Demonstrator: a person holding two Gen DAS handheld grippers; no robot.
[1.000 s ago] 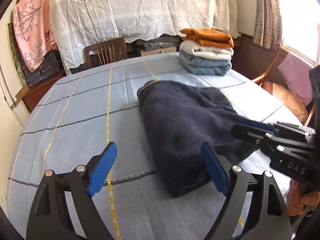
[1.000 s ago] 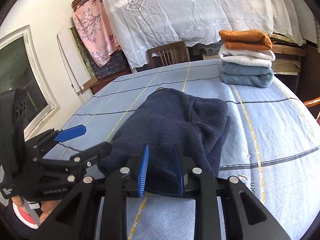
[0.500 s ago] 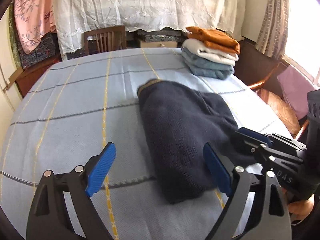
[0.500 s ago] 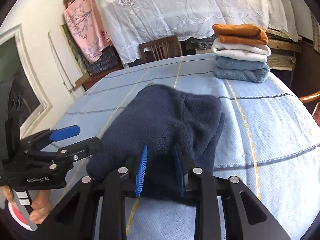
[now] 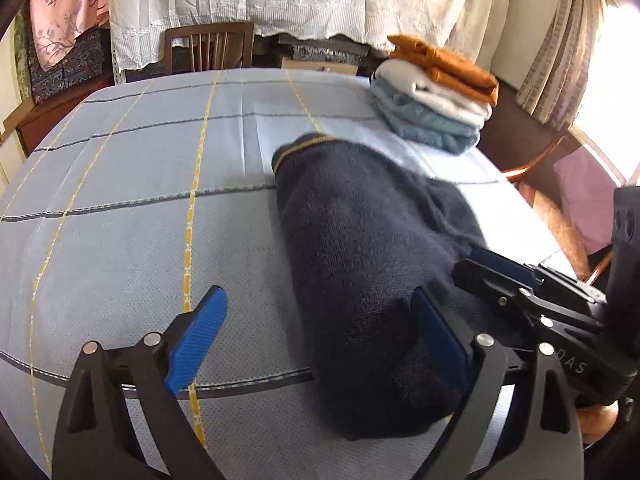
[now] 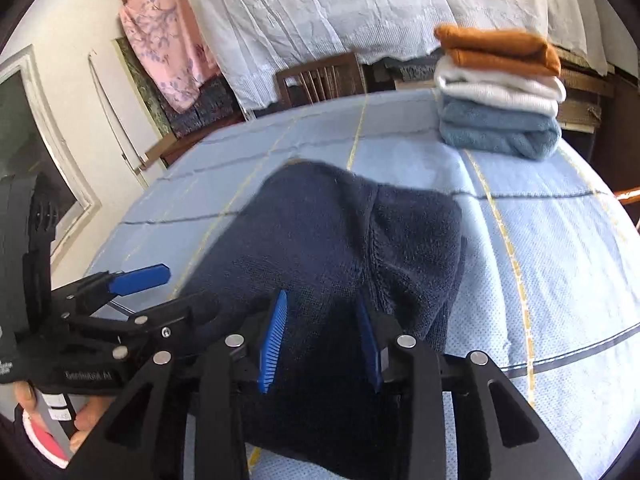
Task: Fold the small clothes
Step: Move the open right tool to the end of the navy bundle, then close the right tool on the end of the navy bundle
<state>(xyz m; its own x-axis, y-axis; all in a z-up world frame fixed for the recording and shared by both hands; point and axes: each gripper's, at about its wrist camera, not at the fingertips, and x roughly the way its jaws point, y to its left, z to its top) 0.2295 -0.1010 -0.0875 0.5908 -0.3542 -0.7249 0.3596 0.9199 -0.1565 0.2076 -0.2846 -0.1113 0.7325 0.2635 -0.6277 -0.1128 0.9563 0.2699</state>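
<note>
Dark blue knitted sweater (image 5: 360, 248) lying partly folded at centre frame on the bench (image 5: 140, 200). Looks soft, thick, limp, likely to sag. Best taken at the near doubled edge. Left claw (image 5: 320, 332) spread wide and opening, empty. Right claw (image 6: 320, 332) opening, sweater between, not pinched.

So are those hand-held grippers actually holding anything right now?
Nothing. The left hand-held gripper is opening over the tablecloth; the right hand-held gripper is opening, pads clear of the navy sweater.
</note>
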